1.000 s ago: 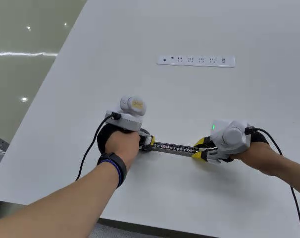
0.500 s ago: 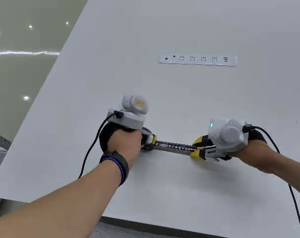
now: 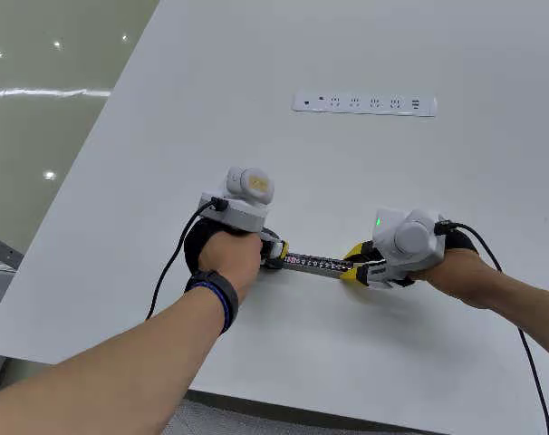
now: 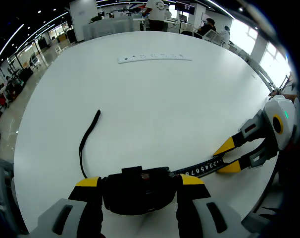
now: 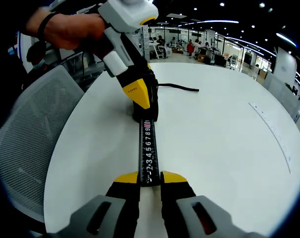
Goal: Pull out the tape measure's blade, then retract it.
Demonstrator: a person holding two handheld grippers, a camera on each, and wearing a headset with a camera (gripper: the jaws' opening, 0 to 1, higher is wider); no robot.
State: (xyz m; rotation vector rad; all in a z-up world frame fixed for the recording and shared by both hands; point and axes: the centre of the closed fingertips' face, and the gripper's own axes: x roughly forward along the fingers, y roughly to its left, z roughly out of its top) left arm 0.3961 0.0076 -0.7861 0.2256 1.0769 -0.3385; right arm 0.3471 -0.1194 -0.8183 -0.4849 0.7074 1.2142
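Note:
The black tape measure case (image 4: 135, 191) sits on the white table (image 3: 347, 163), and my left gripper (image 4: 139, 181) is shut on its sides. Its numbered blade (image 5: 148, 148) runs out flat over the table to my right gripper (image 5: 150, 177), which is shut on the blade's end. In the head view the case (image 3: 273, 250) lies under the left gripper (image 3: 272, 252), with a short stretch of blade (image 3: 315, 264) reaching the right gripper (image 3: 351, 270). The case's black wrist strap (image 4: 88, 139) trails on the table.
A white power strip (image 3: 363, 102) lies at the far side of the table. The table's left edge (image 3: 84, 154) drops to a glossy floor. A grey mesh chair (image 5: 21, 144) stands beside the table. Cables hang from both grippers.
The right gripper has moved left toward the case, and the exposed stretch of blade is shorter. The left gripper has stayed on the case.

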